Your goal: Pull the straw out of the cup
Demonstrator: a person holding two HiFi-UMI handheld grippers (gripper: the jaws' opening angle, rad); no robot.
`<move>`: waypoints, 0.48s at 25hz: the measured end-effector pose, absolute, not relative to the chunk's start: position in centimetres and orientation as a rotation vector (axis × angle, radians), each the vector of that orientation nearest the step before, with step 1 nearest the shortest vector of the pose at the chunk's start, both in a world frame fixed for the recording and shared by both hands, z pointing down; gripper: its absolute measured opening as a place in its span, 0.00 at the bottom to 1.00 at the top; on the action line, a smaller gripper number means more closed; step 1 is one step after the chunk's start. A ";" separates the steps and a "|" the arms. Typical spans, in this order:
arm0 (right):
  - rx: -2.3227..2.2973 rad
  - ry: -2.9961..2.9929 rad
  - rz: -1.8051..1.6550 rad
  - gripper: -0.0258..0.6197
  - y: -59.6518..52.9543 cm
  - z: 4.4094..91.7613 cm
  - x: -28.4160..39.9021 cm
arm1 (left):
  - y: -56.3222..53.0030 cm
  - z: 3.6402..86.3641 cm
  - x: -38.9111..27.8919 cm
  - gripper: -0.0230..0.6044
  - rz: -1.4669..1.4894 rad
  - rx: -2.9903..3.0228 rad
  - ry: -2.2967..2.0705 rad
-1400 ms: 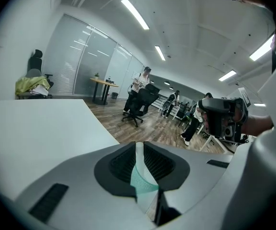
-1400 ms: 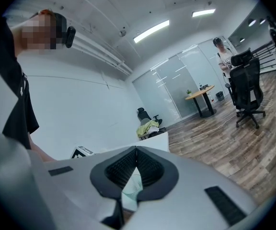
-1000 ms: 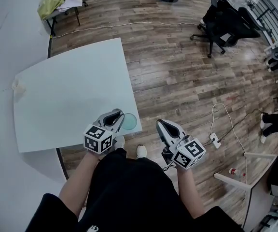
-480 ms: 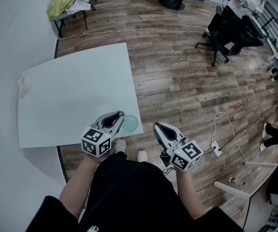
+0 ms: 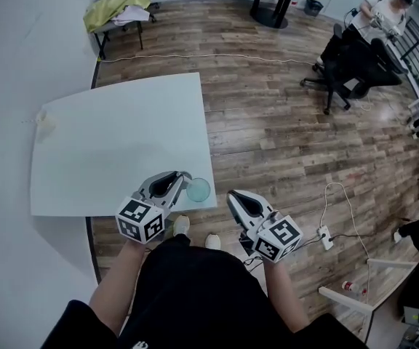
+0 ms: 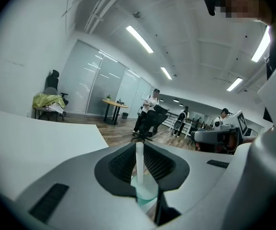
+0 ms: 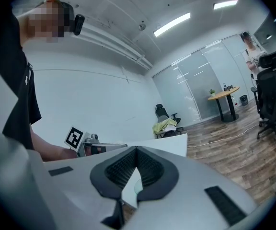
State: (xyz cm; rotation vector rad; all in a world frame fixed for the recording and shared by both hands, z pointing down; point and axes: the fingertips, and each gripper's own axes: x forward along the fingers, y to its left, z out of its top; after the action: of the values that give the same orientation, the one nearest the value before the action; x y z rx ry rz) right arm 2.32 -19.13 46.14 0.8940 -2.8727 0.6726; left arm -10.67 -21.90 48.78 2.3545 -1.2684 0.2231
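Two tongs are held out in front of the person's dark-clothed body, low in the head view. The left tongs point(image 6: 139, 150) are closed on the white straw point(image 6: 139, 163): in the left gripper view its ribbed black pads press in from both sides, and the straw stands upright between them. The straw's lower end sits in the teal cup point(image 5: 198, 190), which shows just below the pads. The right tongs point(image 5: 233, 195) hold nothing; in the right gripper view the tips meet, leaving only a narrow gap lower down. They hang over the floor, just to the right of the cup and apart from it.

The cup stands at the near right corner of the white desk point(image 5: 108, 144), touching the left tongs' tips as seen from the head view. Beyond the desk runs a wooden floor point(image 5: 282, 137), with a white power strip point(image 5: 324, 233) and its cable to the right. Farther off, a chair point(image 5: 115, 17) draped with a yellow-green cloth point(image 5: 115, 4) stands near the wall. A black office chair point(image 5: 348, 64) is at the far right, with a person point(image 5: 384, 9) behind it.
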 end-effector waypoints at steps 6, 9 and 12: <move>0.848 -2.907 0.653 0.07 -19.3 45.0 1.7 | -21.7 45.9 -11.8 0.13 0.153 2.364 -1.339; 0.833 -2.919 0.642 0.07 -19.2 44.6 1.5 | -21.5 44.9 -12.5 0.13 0.124 2.364 -1.375; 0.821 -2.931 0.631 0.07 -19.0 44.0 1.4 | -21.2 44.0 -13.2 0.13 0.100 2.355 -1.410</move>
State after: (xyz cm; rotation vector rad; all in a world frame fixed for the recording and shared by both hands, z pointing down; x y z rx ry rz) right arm 1.37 -19.00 44.04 0.8212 -2.9314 0.6315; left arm -13.19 -21.21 44.04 2.3552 -1.4101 0.1001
